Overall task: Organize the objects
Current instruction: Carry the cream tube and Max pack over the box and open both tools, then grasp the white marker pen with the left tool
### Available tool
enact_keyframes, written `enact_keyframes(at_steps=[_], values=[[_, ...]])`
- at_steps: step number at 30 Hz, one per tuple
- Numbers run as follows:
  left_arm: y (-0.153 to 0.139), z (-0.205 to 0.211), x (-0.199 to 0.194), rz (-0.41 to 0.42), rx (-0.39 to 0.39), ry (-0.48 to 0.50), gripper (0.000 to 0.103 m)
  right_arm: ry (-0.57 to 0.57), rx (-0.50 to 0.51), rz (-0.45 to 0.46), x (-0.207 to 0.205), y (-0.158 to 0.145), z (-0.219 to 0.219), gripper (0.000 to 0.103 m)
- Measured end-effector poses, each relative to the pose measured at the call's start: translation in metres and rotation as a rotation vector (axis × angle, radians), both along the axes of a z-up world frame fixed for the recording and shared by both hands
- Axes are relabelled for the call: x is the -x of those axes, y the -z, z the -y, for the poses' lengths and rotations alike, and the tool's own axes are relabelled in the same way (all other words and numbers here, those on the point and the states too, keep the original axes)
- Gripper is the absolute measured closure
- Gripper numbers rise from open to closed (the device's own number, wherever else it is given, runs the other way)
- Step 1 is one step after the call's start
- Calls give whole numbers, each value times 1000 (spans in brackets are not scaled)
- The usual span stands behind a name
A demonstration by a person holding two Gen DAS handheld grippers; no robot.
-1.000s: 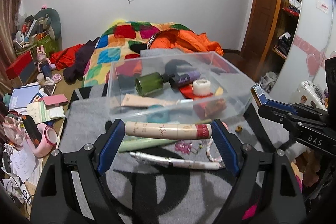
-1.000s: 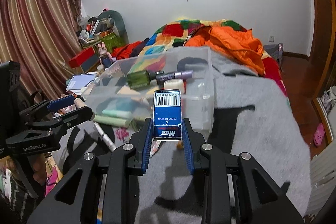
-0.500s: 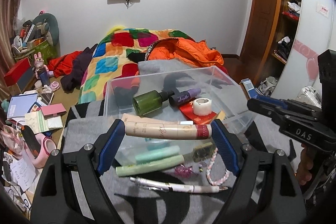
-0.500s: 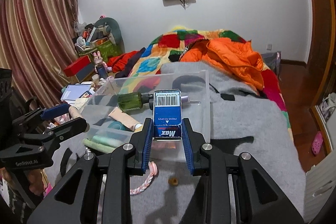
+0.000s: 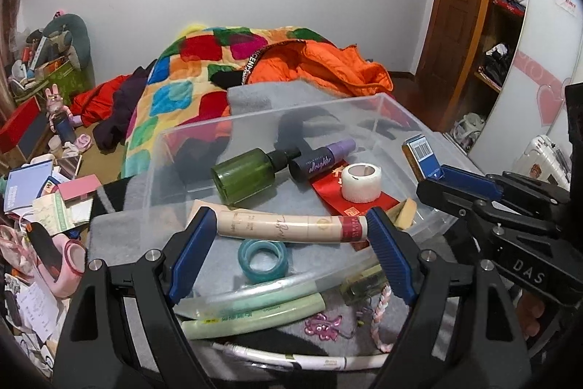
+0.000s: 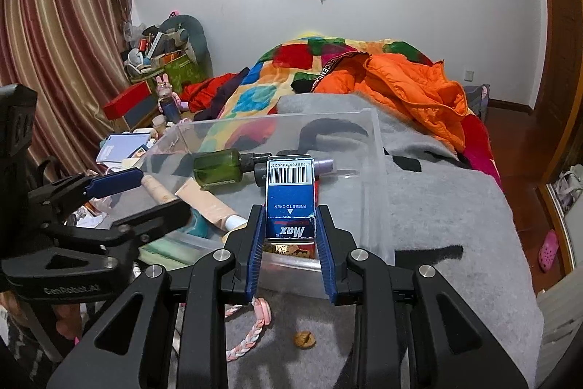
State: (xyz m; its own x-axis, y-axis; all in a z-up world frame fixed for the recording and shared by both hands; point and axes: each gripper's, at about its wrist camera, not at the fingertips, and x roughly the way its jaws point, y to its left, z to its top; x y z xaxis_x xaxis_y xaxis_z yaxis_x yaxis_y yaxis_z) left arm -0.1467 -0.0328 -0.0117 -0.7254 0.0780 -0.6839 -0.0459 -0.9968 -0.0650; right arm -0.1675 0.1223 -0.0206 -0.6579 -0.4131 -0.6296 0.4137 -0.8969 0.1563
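Observation:
My left gripper is shut on a beige tube with a red cap, held crosswise above the near part of the clear plastic bin. My right gripper is shut on a blue "Max" box, held over the bin's near right edge; the box also shows in the left wrist view. Inside the bin lie a green bottle, a purple-capped bottle, a white tape roll, a red card and a teal tape roll.
On the grey blanket in front of the bin lie pale green tubes, a white pen, a pink braided cord, a pink clip and a small brown nut. Floor clutter sits left. A quilt and an orange jacket lie behind.
Both grippers have risen and moved forward over the bin, carrying the tube and the blue box. The view now looks down into the bin's contents.

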Motion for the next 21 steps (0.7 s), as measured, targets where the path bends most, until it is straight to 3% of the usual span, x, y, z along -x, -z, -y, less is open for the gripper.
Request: enact_keyframes(at_steps=[11,21], values=[[3,5,6,29,-47,3,19,-12,-1,2,-5,-1,1,75],[-18,8,-29,-20,-27,-2,12,-5,-2,-41,-24,-14,-10,64]])
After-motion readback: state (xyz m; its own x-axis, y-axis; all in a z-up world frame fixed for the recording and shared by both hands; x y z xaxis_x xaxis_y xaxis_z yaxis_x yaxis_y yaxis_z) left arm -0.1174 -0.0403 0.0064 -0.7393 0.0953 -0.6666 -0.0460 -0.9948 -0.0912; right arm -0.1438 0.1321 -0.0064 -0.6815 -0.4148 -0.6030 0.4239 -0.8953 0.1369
